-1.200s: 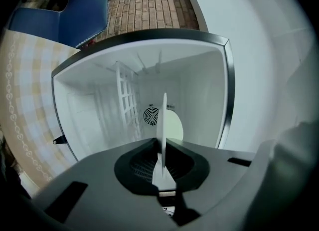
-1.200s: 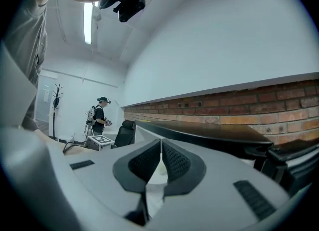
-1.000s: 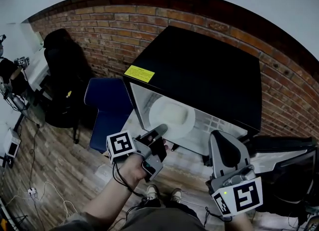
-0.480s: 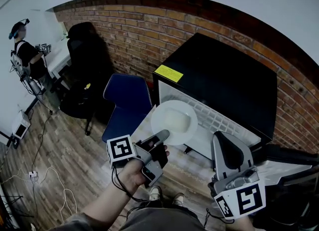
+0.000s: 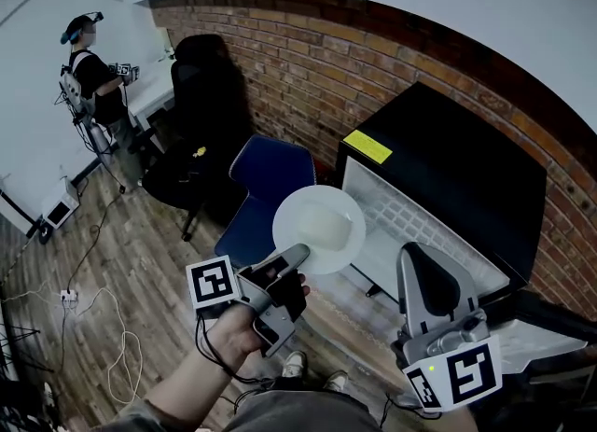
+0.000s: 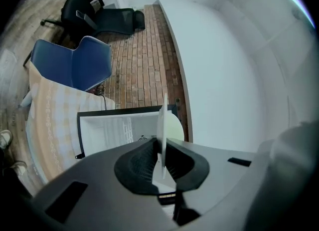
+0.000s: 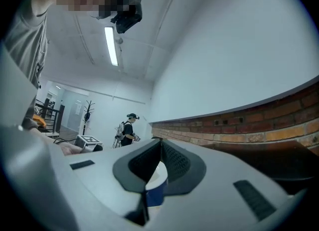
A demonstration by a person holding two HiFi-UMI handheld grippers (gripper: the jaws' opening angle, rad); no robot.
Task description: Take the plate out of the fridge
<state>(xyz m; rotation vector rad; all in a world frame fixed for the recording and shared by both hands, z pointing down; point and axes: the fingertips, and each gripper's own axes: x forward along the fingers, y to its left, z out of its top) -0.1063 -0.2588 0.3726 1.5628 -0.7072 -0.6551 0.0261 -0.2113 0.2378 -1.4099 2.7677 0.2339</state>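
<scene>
A white plate [image 5: 319, 229] hangs in the air in front of the open black fridge [image 5: 466, 164], clear of its white inside [image 5: 403, 227]. My left gripper [image 5: 298, 255] is shut on the plate's near rim. In the left gripper view the plate [image 6: 162, 120] stands edge-on between the dark pads, with the gripper [image 6: 162, 147] clamped on it and the fridge opening [image 6: 119, 127] behind. My right gripper [image 5: 412, 253] hovers to the right, just before the fridge, holding nothing. In the right gripper view its jaws [image 7: 160, 142] meet at the tips.
A blue chair [image 5: 270, 178] stands left of the fridge against the brick wall [image 5: 354, 57]. A black office chair [image 5: 191, 127] and a person [image 5: 89, 62] at a desk are further left. Cables [image 5: 112, 351] lie on the wooden floor. The fridge door [image 5: 550, 332] hangs open at the right.
The left gripper has carried the plate out of the fridge, leftward and a little up. The right gripper shifted slightly, and the view has swung left.
</scene>
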